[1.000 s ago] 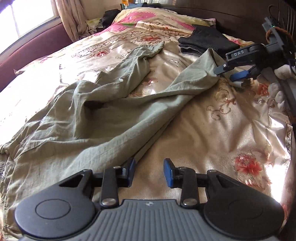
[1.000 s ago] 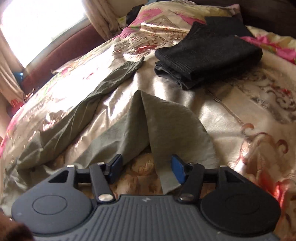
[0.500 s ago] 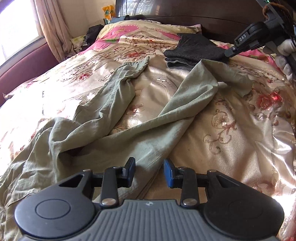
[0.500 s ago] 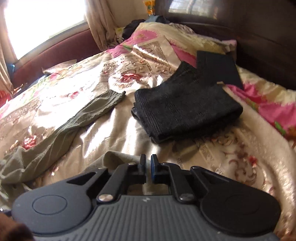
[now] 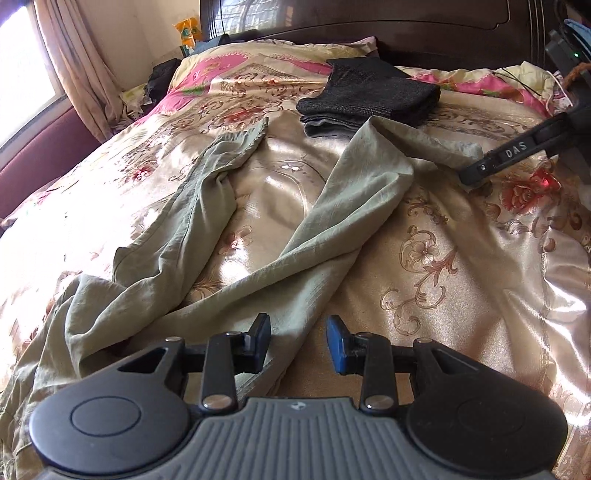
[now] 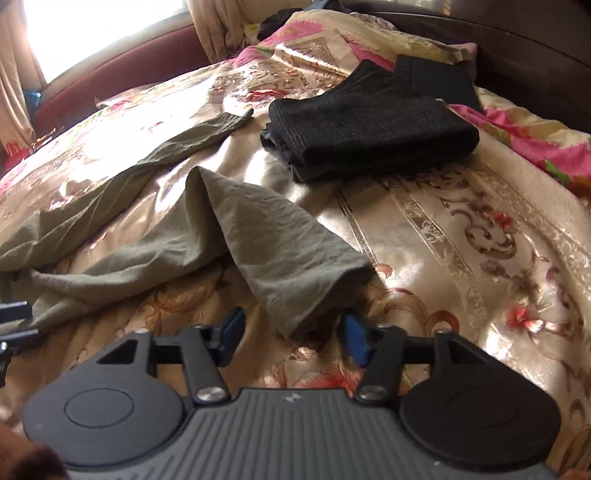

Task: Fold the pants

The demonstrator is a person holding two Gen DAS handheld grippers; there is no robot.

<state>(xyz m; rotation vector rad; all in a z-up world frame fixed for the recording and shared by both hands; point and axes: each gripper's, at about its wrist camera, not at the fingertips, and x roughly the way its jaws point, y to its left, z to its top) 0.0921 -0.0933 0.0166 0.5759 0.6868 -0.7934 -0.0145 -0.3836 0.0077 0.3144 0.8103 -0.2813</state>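
- Left wrist view: olive-green pants point(image 5: 192, 236) lie unfolded on a floral satin bedspread point(image 5: 461, 266), waist end bunched at 8 o'clock. The legs splay in a V toward 11 and 1 o'clock.
- The left gripper point(image 5: 297, 341) is at 6 o'clock and tilts down at the bed. Its jaws are apart, and its blue pads point(image 5: 334, 345) grip nothing. An edge of the right pant leg runs under the gap; I can't tell whether it touches.
- A folded black garment point(image 5: 369, 96) sits at 12–1 o'clock, touching the cuff end of the right leg.
- The right gripper point(image 5: 480, 171) comes in from 2 o'clock, tip down just beside that cuff. Its jaw state can't be read in this view.
- A dark wooden headboard point(image 5: 424, 33) is at 12 o'clock and a curtain point(image 5: 70, 62) at 10 o'clock.
- Right wrist view: the right gripper point(image 6: 291, 332) is at 6 o'clock, angled down, jaws wide apart. The pant-leg cuff point(image 6: 306, 295) lies loose in front of the gap, not pinched.
- The other leg stretches toward 11 o'clock, and the black garment point(image 6: 369, 125) is at 12–1 o'clock.
- Part of the left gripper point(image 6: 14, 325) shows at 9 o'clock.
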